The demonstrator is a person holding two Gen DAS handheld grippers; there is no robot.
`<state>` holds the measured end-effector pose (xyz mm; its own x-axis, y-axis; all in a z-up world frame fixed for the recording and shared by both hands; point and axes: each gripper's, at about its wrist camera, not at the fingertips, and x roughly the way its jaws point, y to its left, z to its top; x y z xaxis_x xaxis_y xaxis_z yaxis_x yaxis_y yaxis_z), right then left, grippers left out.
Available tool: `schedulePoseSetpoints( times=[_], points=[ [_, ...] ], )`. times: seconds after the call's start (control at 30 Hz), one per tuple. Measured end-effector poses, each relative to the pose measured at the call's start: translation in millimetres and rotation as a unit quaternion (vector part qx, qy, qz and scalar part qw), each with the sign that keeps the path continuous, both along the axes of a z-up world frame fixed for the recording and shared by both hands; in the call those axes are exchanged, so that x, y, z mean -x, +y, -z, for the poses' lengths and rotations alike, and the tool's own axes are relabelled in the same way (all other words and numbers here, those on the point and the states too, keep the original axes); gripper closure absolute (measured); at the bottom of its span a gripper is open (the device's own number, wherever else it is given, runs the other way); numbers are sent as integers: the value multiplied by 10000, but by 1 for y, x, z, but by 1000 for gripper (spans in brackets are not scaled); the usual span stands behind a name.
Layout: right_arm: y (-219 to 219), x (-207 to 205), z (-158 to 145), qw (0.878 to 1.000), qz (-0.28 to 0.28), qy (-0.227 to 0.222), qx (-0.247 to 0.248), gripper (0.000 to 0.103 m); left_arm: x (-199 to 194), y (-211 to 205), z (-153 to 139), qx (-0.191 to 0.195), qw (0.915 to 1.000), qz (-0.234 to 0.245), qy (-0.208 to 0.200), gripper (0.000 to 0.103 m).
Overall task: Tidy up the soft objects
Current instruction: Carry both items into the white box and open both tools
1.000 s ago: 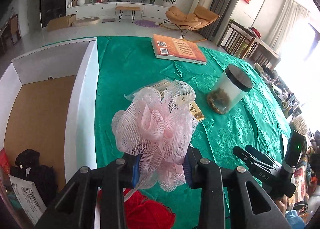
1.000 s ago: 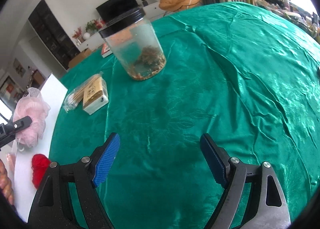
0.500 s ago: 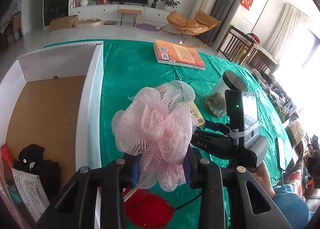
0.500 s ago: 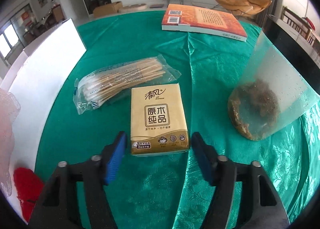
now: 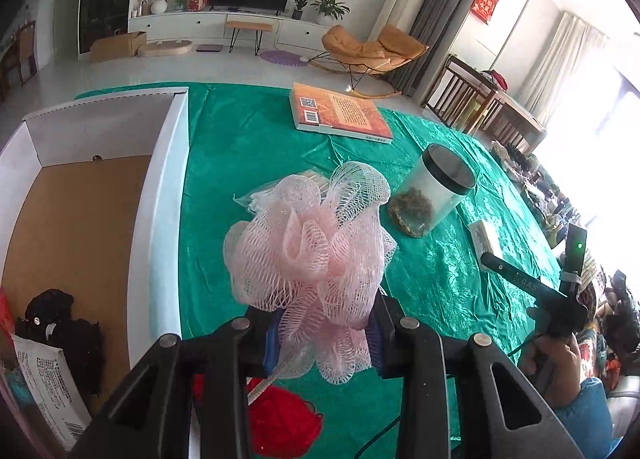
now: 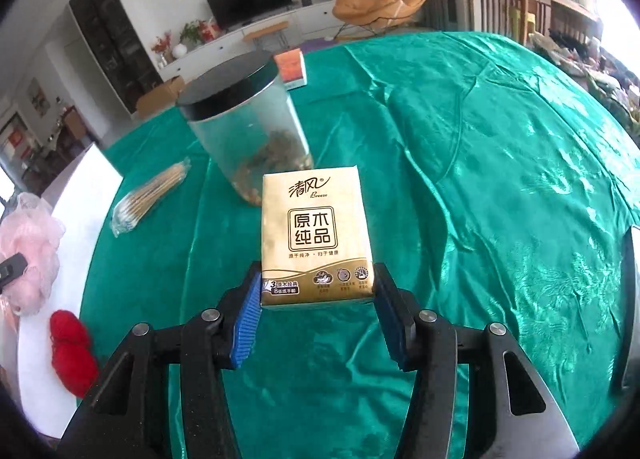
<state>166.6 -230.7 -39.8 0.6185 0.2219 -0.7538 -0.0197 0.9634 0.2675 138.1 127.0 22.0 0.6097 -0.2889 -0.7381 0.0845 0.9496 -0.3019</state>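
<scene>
Pink mesh loofah (image 5: 308, 247) pinched in left gripper (image 5: 322, 343), held above green tablecloth (image 5: 248, 163) beside white box (image 5: 160, 227); red yarn (image 5: 284, 423) below. Right gripper (image 6: 316, 313) clamps gold tissue pack (image 6: 316, 239), lifted, lidded jar (image 6: 248, 139) behind it.

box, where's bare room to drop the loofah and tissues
Bare: the box floor's far half, between its back wall and the black fabric. Crowded: the near corner, with the fabric and a printed packet. The red yarn lies outside.
</scene>
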Motion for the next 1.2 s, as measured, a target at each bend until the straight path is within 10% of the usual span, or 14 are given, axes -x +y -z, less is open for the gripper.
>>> schedulePoseSetpoints(
  times=[0.37, 0.53, 0.8, 1.0, 1.1, 1.13, 1.2],
  points=[
    [-49, -105, 14, 9971, 702, 251, -159, 48, 8, 17, -30, -11, 9996, -170, -243, 69],
    [-43, -100, -44, 9972, 619, -421, -64, 48, 20, 41, -47, 79, 9987, -330, -391, 69],
    [78, -44, -159, 9887, -868, -1222, -75, 48, 70, 113, -65, -108, 9947, -883, -507, 69],
    [221, 32, -202, 9588, -2406, -1345, -694, 47, 120, 177, -60, -587, 9850, -1570, -408, 69],
    [287, 68, -201, 9377, -3131, -1174, -944, 47, 137, 199, -49, -874, 9766, -1952, -242, 34],
    [305, 78, -198, 9316, -3310, -1089, -1031, 43, 144, 204, -44, -942, 9732, -2086, -201, 7],
    [333, 91, -186, 9212, -3612, -839, -1182, 24, 152, 212, -38, -1042, 9662, -2342, -273, 0]
  ],
)
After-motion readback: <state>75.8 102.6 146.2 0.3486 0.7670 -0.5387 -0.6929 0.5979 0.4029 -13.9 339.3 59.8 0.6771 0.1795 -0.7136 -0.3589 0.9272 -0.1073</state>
